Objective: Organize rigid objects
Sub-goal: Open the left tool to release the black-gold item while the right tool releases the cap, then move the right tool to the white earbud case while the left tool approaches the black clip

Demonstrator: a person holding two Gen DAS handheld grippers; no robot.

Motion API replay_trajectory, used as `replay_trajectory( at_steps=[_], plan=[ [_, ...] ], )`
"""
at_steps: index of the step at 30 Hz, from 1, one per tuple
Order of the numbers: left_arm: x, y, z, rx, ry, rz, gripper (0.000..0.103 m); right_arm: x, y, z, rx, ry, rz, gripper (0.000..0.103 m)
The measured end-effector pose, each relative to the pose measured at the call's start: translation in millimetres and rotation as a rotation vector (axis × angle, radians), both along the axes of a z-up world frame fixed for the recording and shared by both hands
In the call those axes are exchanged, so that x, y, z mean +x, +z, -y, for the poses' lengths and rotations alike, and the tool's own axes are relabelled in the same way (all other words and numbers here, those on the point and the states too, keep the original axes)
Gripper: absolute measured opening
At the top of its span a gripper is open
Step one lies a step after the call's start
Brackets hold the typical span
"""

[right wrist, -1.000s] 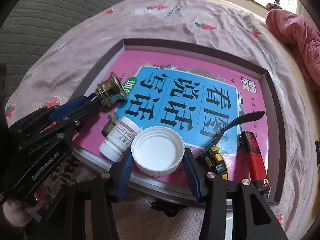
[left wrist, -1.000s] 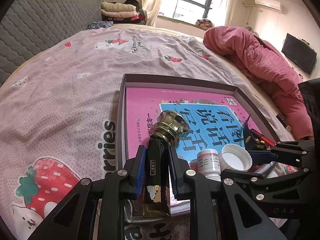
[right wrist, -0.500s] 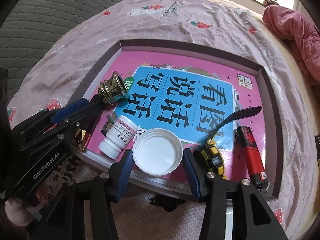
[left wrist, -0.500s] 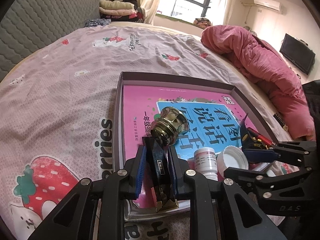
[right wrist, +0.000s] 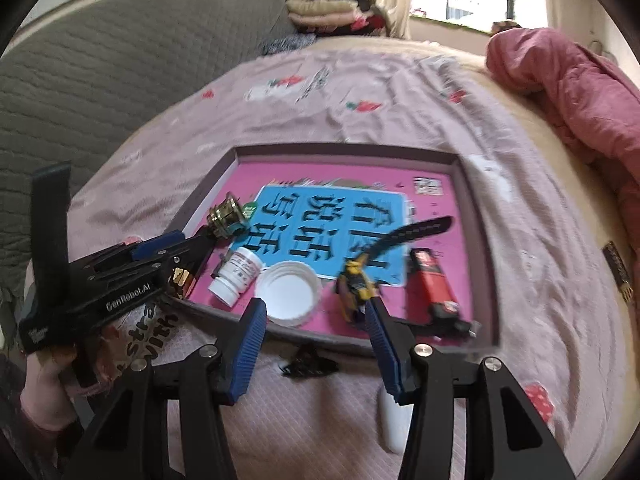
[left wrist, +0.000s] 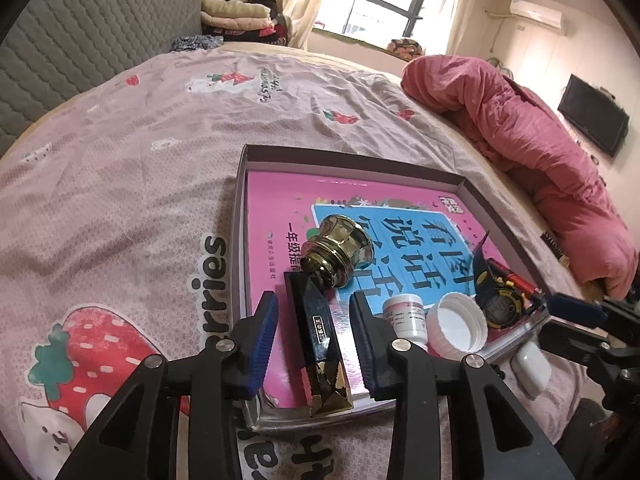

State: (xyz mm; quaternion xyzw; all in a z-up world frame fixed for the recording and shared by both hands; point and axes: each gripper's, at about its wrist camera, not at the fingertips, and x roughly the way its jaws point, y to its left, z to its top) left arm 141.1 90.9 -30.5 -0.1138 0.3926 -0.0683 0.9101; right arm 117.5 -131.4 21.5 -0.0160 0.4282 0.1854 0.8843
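Left wrist view, faceted black-and-gold bottle [left wrist: 320, 332], ribbed white cap [left wrist: 460, 324], cardboard tray [left wrist: 240, 216]

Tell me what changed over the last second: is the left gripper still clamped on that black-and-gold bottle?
No. The left gripper has opened and released the black-and-gold bottle, which now lies in the tray between its fingers. The right gripper has opened wider and pulled back from the white cap. The pill bottle, tape measure and red lighter stayed put.

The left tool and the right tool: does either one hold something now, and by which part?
Nothing is held. The left tool is open, its pads apart from the black and gold bottle lying between them. The right tool is open and empty.
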Motion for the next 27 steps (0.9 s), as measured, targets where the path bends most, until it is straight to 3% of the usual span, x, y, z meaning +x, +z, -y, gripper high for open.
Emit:
replay_trajectory(
  at_steps=[7, 18, 27],
  plan=[
    [-7, 8, 0, 0.003, -0.001, 0.033, 0.051, -13, 2, 32, 0.010, -0.065, 0.019, 0.052],
    [-38, 32, -3, 0.016, 0.014, 0.121, 0.056, -27, 7, 50, 0.004, -0.088, 0.045, 0.052],
    [-54, 36, 11, 0.040, -0.006, 0.106, 0.056, -39, 7, 60, 0.006, -0.092, 0.048, 0.052]
  ],
)
